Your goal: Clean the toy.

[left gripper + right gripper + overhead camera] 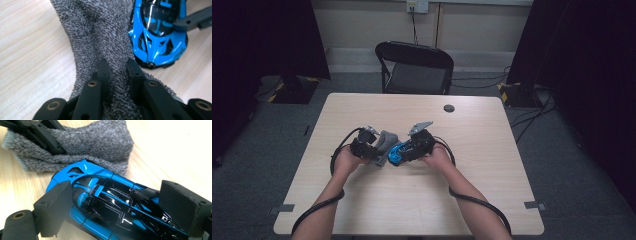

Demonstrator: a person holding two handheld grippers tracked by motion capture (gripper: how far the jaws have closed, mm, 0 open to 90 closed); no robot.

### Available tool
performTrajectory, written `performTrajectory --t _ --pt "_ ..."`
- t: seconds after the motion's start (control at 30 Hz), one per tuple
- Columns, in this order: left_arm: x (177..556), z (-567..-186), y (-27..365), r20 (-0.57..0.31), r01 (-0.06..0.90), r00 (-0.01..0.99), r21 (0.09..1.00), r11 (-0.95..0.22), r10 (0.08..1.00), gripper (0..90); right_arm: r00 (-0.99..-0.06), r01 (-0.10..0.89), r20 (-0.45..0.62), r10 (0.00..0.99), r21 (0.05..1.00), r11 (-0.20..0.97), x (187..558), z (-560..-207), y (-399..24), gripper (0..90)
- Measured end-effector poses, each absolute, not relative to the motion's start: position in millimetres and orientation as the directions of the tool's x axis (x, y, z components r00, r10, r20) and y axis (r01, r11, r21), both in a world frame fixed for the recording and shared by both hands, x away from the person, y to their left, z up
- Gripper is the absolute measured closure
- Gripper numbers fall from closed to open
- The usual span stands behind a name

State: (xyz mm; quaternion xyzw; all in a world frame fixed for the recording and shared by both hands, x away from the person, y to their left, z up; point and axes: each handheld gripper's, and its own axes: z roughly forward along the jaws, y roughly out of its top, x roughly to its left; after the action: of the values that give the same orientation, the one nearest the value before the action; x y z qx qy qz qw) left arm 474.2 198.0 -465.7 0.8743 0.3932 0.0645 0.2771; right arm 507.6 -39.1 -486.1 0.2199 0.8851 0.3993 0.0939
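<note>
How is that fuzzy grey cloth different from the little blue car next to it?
The grey cloth is soft, matte and bunched; the blue car is hard, glossy and keeps its shape. The left gripper pinches a fold of the cloth; the right gripper straddles the car's sides. Both lie on the wooden table, touching each other.

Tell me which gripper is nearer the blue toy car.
Right. The right gripper has its jaws on both sides of the blue toy car, holding it. The left gripper is beside the car, pinching the grey cloth.
</note>
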Motion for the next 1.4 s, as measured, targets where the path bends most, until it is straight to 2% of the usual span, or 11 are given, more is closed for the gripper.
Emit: performTrajectory --t 1.07,1.4 --pt "426 -452 242 -0.125 0.669 0.661 0.544 -0.506 0.740 76.2 -0.889 0.310 0.009 0.458 0.749 0.586 508 -486 -39 11.5" --pt "439 -438 249 -0.083 0.665 0.613 0.591 -0.457 0.785 75.9 -0.890 0.306 0.009 0.457 0.754 0.581 508 -487 -39 11.5"
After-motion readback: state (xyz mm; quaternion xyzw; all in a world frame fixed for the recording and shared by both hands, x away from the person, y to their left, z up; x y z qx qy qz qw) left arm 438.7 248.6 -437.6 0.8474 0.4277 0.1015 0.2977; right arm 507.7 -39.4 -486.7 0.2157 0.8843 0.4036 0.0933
